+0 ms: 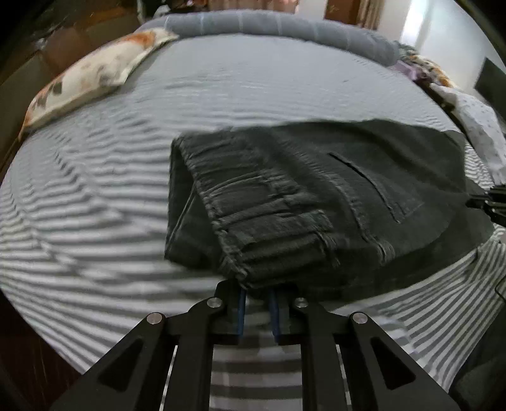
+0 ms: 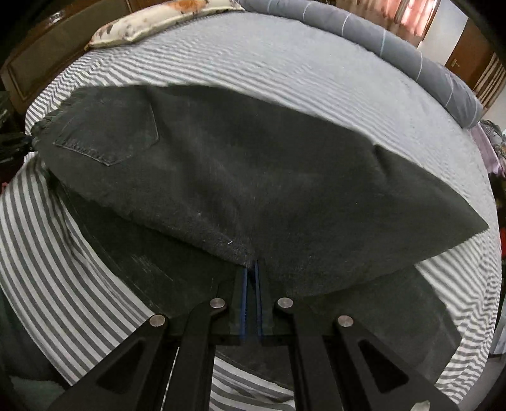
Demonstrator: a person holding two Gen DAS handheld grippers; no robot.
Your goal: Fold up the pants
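Pants [image 1: 316,196] risk sagging unevenly; left gripper [image 1: 257,300], slightly parted at the waistband, could drop it; right gripper [image 2: 252,278] pinches the leg fabric.

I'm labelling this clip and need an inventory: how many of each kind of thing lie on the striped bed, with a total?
Dark pants: 1
Floral pillow: 1
Rolled grey blanket: 1
Total: 3, all on the striped sheet. A heap of patterned cloth at the far right edge is too unclear to count.
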